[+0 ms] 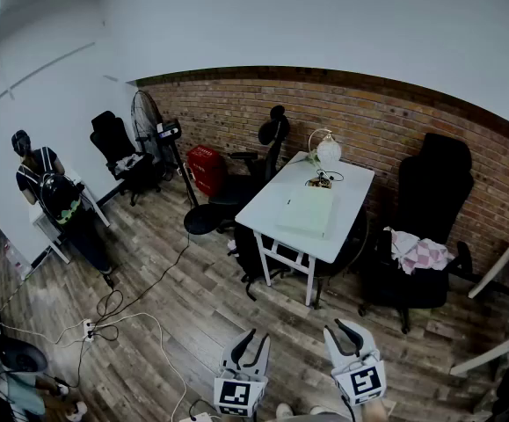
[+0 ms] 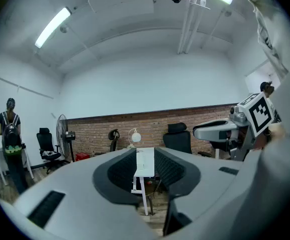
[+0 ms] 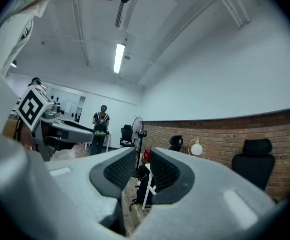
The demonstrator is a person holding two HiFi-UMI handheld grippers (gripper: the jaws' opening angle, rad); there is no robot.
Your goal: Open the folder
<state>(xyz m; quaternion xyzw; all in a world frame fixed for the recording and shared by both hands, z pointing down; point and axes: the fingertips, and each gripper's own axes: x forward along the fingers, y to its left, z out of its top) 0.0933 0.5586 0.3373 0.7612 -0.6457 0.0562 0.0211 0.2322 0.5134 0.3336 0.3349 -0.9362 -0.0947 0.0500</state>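
A pale green folder point(image 1: 307, 211) lies closed and flat on the white table point(image 1: 346, 196) in the middle of the room, a few steps ahead of me. A round white lamp point(image 1: 327, 150) stands at the table's far end. My left gripper point(image 1: 248, 345) and right gripper point(image 1: 349, 332) are held level at the bottom of the head view, side by side, far from the table. In the left gripper view the left gripper point(image 2: 146, 166) has its jaws drawn close with nothing between them. The right gripper point(image 3: 143, 171) looks the same in its own view.
Black office chairs point(image 1: 434, 192) stand round the table, one bearing a pink checked cloth point(image 1: 419, 251). A fan point(image 1: 149, 121) and a red box point(image 1: 205, 167) stand by the brick wall. A person with a backpack point(image 1: 52, 196) stands far left. Cables point(image 1: 118, 310) trail over the wooden floor.
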